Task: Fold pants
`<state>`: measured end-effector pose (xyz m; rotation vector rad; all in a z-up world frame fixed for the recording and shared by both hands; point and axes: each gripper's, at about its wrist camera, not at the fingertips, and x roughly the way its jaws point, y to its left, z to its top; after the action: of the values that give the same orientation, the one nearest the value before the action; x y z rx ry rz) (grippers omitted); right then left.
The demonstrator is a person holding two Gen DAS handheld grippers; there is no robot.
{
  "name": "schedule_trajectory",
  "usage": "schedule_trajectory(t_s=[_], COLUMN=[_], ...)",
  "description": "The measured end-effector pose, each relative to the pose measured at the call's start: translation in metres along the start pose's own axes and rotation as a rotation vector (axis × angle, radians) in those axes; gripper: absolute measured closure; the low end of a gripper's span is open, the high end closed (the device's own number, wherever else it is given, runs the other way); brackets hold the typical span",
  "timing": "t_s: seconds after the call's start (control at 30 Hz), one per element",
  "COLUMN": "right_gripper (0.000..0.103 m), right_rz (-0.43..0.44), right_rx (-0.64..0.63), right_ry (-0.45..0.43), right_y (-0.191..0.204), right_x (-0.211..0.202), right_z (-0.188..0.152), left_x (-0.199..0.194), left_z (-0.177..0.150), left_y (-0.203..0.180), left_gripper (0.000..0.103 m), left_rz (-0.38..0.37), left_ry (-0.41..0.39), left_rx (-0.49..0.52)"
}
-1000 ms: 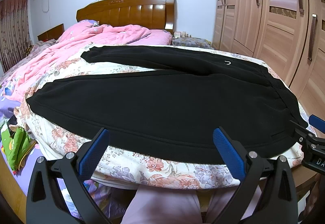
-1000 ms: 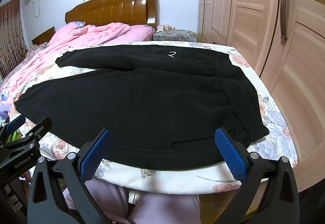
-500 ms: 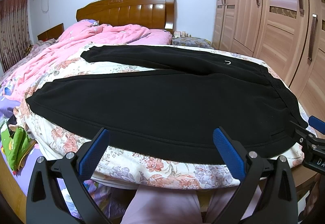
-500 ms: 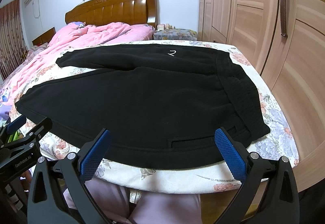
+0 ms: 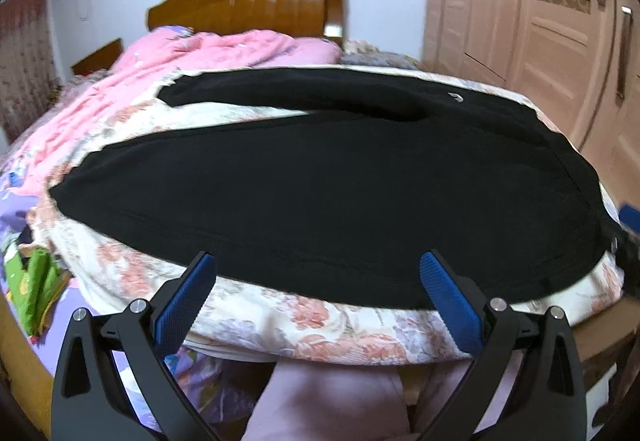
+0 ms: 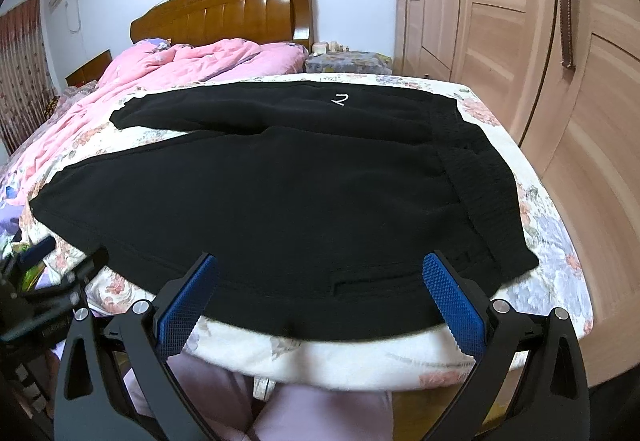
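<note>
A pink quilt (image 6: 168, 69) lies bunched at the left of the bed (image 6: 552, 237), below the wooden headboard (image 6: 224, 9). The black pants (image 6: 280, 201) lie spread flat across the floral sheet, waistband to the right. The left gripper (image 5: 316, 277) and right gripper (image 6: 320, 277) hover at the near edge, jaws spread wide, holding nothing. A wardrobe (image 6: 520, 41) stands at the right.
</note>
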<state>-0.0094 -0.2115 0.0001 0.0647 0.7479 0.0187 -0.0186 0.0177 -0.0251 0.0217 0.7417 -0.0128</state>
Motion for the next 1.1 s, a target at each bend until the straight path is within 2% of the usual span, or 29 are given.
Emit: schedule_trajectory(t_s=[0.07,0.2,0.23,0.3,0.4,0.47,0.57,0.67,0.73,0.8,0.9,1.03,1.07,1.1], right_gripper=[0.004,0.004,0.004,0.004,0.004,0.004,0.004,0.004,0.004,0.004,0.008,0.014,0.018,0.027], right_rz=[0.028,0.104,0.139,0.171,0.131,0.17,0.24,0.29,0.309,0.337,0.39,0.457,0.463,0.471], right_rx=[0.005,-0.021,-0.051,-0.127,-0.279,-0.305,-0.281,-0.253,-0.262,-0.298,-0.344,-0.385,-0.389,-0.398], right_ry=[-0.003,-0.036,-0.06,-0.063,0.033,0.078,0.117,0.18,0.212,0.259,0.307,0.339,0.341,0.341], right_y=[-0.008,-0.026,-0.03,-0.033,-0.032,-0.038,-0.048,-0.061,-0.063,-0.065,-0.066,-0.072,-0.073,-0.074], right_x=[0.007,0.024,0.032,0.048,0.097,0.135,0.189,0.25,0.281,0.312,0.335,0.342,0.342,0.34], right_z=[0.013,0.057,0.073,0.095,0.132,0.158,0.194,0.224,0.234,0.24,0.24,0.242,0.242,0.243], left_x=[0.002,0.019,0.027,0.043,0.08,0.12,0.192,0.247,0.276,0.295,0.32,0.341,0.347,0.352], left_z=[0.006,0.047,0.065,0.095,0.149,0.187,0.237,0.273,0.292,0.309,0.326,0.33,0.332,0.334], left_y=[0.002,0.005,0.005,-0.001,-0.014,-0.018,-0.016,-0.013,-0.015,-0.015,-0.019,-0.04,-0.04,-0.039], left_gripper=[0.001,0.001,0.001,0.001,0.001,0.001,0.002,0.002,0.002,0.002,0.002,0.005,0.011,0.017], left_rz=[-0.086,-0.148,-0.168,-0.145,-0.101,-0.114,-0.168,-0.242,-0.309,-0.409,-0.555,-0.564,-0.595,-0.621], left_ry=[-0.019,-0.006,0.001,0.003,-0.006,0.048,0.219,0.275,0.293,0.246,0.205,0.214,0.23,0.246], left_rx=[0.014,0.055,0.084,0.143,0.289,0.346,0.316,0.297,0.314,0.342,0.416,0.559,0.588,0.605])
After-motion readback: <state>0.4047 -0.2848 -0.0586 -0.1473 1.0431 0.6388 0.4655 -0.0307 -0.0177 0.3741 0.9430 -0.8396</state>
